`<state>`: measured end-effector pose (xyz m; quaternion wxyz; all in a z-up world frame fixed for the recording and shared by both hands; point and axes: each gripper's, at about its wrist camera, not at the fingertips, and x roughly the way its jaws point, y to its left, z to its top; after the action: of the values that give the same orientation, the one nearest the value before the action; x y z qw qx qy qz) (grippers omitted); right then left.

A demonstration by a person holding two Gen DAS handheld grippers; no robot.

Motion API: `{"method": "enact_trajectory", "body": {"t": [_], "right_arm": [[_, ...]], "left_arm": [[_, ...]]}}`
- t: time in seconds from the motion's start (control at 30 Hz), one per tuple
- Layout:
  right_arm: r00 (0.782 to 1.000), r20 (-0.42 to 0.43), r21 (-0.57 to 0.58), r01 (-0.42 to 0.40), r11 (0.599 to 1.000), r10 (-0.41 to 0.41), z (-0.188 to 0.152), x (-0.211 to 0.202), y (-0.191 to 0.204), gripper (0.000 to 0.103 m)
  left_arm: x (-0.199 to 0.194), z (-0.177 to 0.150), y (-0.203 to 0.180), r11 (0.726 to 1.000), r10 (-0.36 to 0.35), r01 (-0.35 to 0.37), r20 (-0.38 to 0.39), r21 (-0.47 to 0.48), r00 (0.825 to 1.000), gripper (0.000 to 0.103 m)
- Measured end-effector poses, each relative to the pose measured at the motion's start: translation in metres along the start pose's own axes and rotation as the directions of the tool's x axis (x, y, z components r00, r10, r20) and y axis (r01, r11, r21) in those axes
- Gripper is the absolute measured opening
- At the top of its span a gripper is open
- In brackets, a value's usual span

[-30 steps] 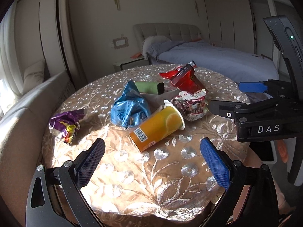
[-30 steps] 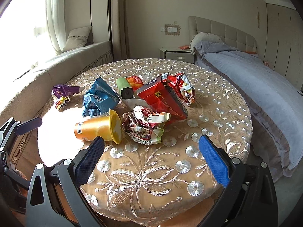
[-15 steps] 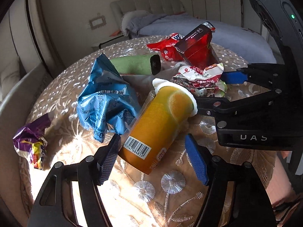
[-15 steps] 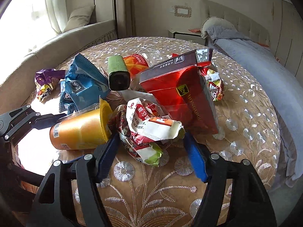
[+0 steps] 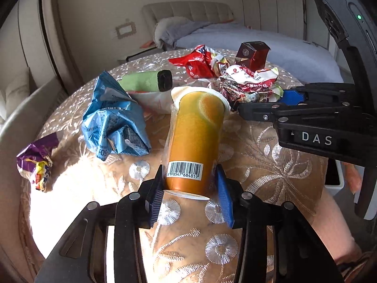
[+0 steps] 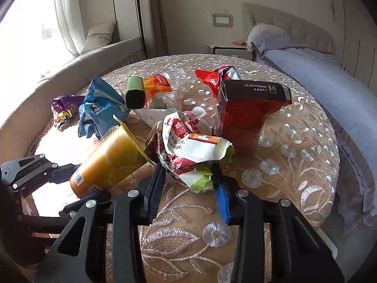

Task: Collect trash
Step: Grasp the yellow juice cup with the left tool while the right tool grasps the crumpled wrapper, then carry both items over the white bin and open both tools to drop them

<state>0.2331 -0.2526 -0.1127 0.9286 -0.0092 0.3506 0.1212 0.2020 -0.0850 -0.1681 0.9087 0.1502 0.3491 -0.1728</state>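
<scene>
Both tongs now closed, cup [image 5: 196, 139], wrapper [image 6: 190, 151]

Barcode numbered 976547 684819 on the orange cup [image 5: 195, 139], "DAS" on the right gripper [image 5: 317, 139], "HONGQIQU" upside down on the red carton [image 6: 249, 108].

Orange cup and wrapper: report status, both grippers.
Left gripper shut on orange cup, base end. Right gripper shut on crumpled wrapper. Red box close behind wrapper; blue bag beside cup.
</scene>
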Motion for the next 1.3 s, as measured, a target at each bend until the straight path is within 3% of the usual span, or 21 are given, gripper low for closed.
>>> {"method": "enact_trajectory", "body": {"t": [0.3,0.47,0.6,0.77,0.97,1.1,1.2,1.3], "right_arm": [[0.998,0.043,0.032,-0.038,0.999,0.037,-0.01,-0.027,-0.008,0.042],[0.988,0.153,0.025,-0.038,0.999,0.034,-0.015,-0.073,-0.018,0.042],[0.977,0.208,0.058,0.034,0.998,-0.046,-0.025,-0.108,-0.048,0.042],[0.95,0.197,0.12,0.221,0.968,-0.241,-0.058,-0.14,-0.109,0.043],[0.93,0.071,0.178,0.344,0.922,-0.361,-0.119,-0.153,-0.188,0.043],[0.924,-0.046,0.147,0.381,0.913,-0.379,-0.163,-0.139,-0.231,0.043],[0.922,-0.159,0.123,0.373,0.92,-0.353,-0.192,-0.116,-0.258,0.043],[0.909,-0.255,0.069,0.356,0.932,-0.328,-0.219,-0.091,-0.272,0.043]], "left_arm": [[-0.024,-0.007,0.004,0.995,-0.001,0.003,0.018,-0.096,1.0,0.039],[-0.052,0.004,-0.005,0.996,0.019,-0.014,0.056,-0.087,0.998,0.039],[-0.064,0.026,-0.043,0.999,-0.049,0.051,0.092,-0.018,0.995,0.039],[-0.048,0.047,-0.114,0.978,-0.18,0.17,0.082,0.12,0.98,0.039],[-0.016,0.056,-0.212,0.897,-0.35,0.336,-0.002,0.286,0.937,0.039],[0.018,0.054,-0.273,0.8,-0.446,0.456,-0.122,0.389,0.887,0.039],[0.058,0.042,-0.313,0.74,-0.435,0.493,-0.232,0.458,0.87,0.039],[0.103,0.032,-0.338,0.689,-0.441,0.57,-0.365,0.448,0.82,0.039]]}}
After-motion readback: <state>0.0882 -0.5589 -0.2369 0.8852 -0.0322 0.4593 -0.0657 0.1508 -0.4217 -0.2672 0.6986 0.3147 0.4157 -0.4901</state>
